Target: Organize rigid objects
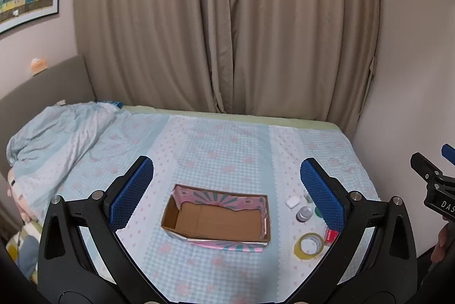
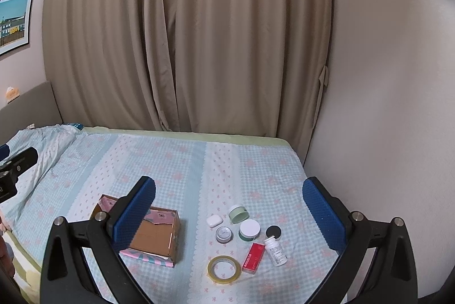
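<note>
Cardboard box point(image 2: 148, 233): open, empty, on the bed point(image 2: 182, 162). Right of box, apart from it: earbud case point(image 2: 213, 220), tape roll point(image 2: 224, 268), red carton point(image 2: 253, 258), white bottle point(image 2: 275, 251) lying down, three jars. Left gripper point(image 1: 227, 190) and right gripper point(image 2: 229, 207): fingers spread, holding nothing, above the bed.

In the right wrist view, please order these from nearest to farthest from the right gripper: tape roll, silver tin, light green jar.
1. Tape roll, lowest in view, beside the red box.
2. Silver tin, middle, above the tape.
3. Light green jar, farthest back, beside the white earbud case.
</note>
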Action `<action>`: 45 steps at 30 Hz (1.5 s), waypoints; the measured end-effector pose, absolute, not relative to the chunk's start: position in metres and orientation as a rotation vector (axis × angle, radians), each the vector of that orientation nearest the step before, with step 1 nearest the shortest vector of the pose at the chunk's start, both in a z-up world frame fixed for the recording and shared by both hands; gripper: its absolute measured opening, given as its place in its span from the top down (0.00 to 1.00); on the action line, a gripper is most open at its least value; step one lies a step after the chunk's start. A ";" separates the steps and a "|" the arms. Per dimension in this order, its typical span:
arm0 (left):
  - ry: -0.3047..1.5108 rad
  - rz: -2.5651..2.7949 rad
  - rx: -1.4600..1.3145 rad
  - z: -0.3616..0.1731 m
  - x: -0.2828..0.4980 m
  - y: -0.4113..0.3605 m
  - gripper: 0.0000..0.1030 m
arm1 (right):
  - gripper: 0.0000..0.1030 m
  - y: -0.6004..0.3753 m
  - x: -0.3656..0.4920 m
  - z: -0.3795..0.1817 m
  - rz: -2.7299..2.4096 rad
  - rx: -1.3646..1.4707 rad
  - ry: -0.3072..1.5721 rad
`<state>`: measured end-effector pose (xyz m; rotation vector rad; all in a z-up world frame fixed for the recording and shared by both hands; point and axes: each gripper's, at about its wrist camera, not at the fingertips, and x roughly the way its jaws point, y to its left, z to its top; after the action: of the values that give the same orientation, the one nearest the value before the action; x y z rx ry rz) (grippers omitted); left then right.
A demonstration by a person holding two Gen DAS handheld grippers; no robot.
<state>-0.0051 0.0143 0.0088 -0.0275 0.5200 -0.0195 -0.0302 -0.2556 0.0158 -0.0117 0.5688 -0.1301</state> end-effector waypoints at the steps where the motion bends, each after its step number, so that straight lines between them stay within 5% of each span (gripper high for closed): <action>1: 0.518 -0.022 -0.028 0.009 -0.005 0.014 0.00 | 0.00 -0.256 -0.031 0.015 -0.132 -0.011 0.568; 45: 0.514 -0.050 -0.020 0.009 -0.004 0.010 0.00 | 0.00 -0.262 -0.039 0.010 -0.140 0.003 0.567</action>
<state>-0.0040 0.0102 0.0086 -0.0204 0.5144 -0.0499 -0.0392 -0.2620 0.0100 0.0029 0.5671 -0.1404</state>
